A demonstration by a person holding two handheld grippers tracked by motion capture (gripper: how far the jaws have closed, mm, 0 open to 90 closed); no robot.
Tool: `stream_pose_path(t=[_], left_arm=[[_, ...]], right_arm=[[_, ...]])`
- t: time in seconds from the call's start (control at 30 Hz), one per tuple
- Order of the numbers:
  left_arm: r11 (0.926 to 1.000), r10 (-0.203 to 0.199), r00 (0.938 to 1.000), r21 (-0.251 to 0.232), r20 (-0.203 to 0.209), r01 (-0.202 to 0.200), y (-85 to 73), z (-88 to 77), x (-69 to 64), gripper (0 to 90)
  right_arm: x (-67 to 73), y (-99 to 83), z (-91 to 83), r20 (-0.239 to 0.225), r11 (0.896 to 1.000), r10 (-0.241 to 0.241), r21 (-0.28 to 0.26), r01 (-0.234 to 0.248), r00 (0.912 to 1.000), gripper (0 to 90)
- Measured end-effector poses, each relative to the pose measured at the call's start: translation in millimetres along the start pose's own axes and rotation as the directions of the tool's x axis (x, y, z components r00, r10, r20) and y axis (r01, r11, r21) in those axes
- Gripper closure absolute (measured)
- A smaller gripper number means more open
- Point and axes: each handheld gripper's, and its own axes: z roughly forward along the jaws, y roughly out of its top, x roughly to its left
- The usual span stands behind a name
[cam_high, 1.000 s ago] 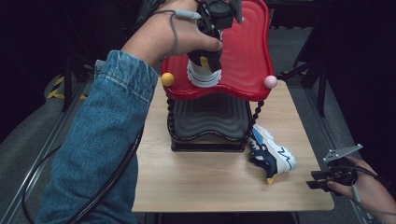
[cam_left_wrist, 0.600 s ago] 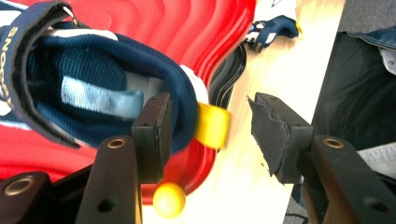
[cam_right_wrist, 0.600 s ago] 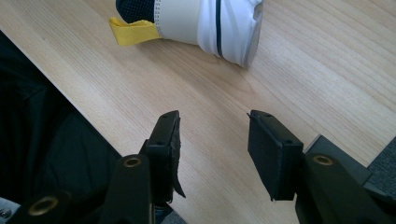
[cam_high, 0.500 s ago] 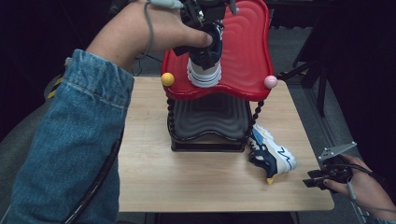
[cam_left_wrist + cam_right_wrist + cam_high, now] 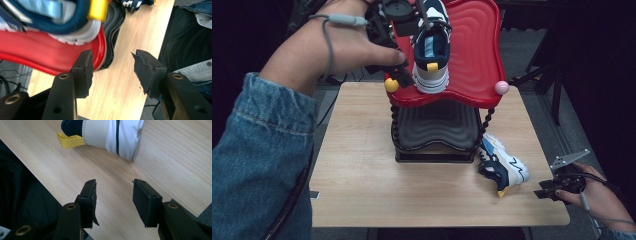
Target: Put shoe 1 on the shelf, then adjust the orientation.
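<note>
Fingers [image 5: 85, 72] apart, nothing between

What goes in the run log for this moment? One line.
left claw: open, beside red shelf | shoe one: on shelf | shoe two: on table | right claw: open, near it

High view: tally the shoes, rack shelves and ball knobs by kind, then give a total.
Sneakers: 2, one on the red shelf, one on the table
Rack shelves: 2, red, black
Ball knobs: 2, yellow, pink
Total: 6
</note>
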Motion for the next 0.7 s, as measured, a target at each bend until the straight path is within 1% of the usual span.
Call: stream_pose_path(t=[0.03, 0.07, 0.1, 0.17, 0.37, 0.4, 0.47, 0.53, 0.6, 0.63, 0.7], left_arm=[[0.9999, -0.012, 0.9999, 0.003, 0.003, 0.012, -9.9, 2.1, -0.3, 49.6], [0.9997, -0.024, 0.9997, 0.007, 0.009, 0.024, -14.8, 4.0, 0.0, 49.6], [0.9997, -0.024, 0.9997, 0.007, 0.009, 0.024, -14.8, 4.0, 0.0, 49.5], [0.9986, -0.046, 0.9989, 0.029, 0.009, 0.045, -25.8, 9.6, 2.1, 49.3], [0.9957, -0.090, 0.9956, 0.024, 0.024, 0.090, -49.8, 20.4, 3.7, 49.5], [0.9943, -0.105, 0.9941, 0.021, 0.029, 0.104, -55.3, 23.8, 3.7, 49.5], [0.9933, -0.114, 0.9929, 0.020, 0.033, 0.114, -63.3, 29.6, 4.9, 48.8], [0.9916, -0.129, 0.9907, 0.018, 0.044, 0.128, -74.5, 40.1, 8.1, 47.7], [0.9901, -0.139, 0.9890, 0.028, 0.050, 0.138, -82.3, 47.5, 11.0, 48.5], [0.9895, -0.144, 0.9882, 0.019, 0.052, 0.143, -85.3, 51.0, 11.6, 48.6], [0.9884, -0.151, 0.9868, 0.017, 0.057, 0.151, -91.4, 57.5, 13.2, 48.6]], right_arm=[[-0.3, 2.6, 0.7, 0.000, 1.000, -0.001, -0.003, 0.001, 1.0000, 54.9], [-0.2, 3.6, 1.1, -0.001, 1.000, -0.001, -0.002, 0.001, 1.0000, 54.9], [-0.2, 3.6, 1.1, -0.001, 1.000, -0.001, -0.002, 0.001, 1.0000, 54.9], [-0.6, 7.1, 2.3, -0.004, 1.000, -0.010, 0.002, 0.010, 0.9999, 54.9], [-2.7, 13.4, 5.3, -0.003, 1.000, -0.020, 0.011, 0.020, 0.9998, 54.9], [-2.9, 14.5, 5.8, -0.003, 1.000, -0.020, 0.011, 0.020, 0.9998, 55.0], [-3.1, 16.4, 6.8, -0.005, 1.000, -0.022, 0.014, 0.022, 0.9998, 54.9], [-3.3, 18.4, 7.7, -0.009, 1.000, -0.027, 0.015, 0.027, 0.9996, 54.8], [-3.9, 20.0, 9.1, -0.012, 0.999, -0.028, 0.022, 0.029, 0.9995, 54.7], [-4.1, 20.9, 9.6, -0.012, 0.999, -0.029, 0.021, 0.029, 0.9995, 54.7], [-4.4, 22.5, 10.2, -0.014, 0.999, -0.031, 0.021, 0.031, 0.9994, 54.7]])
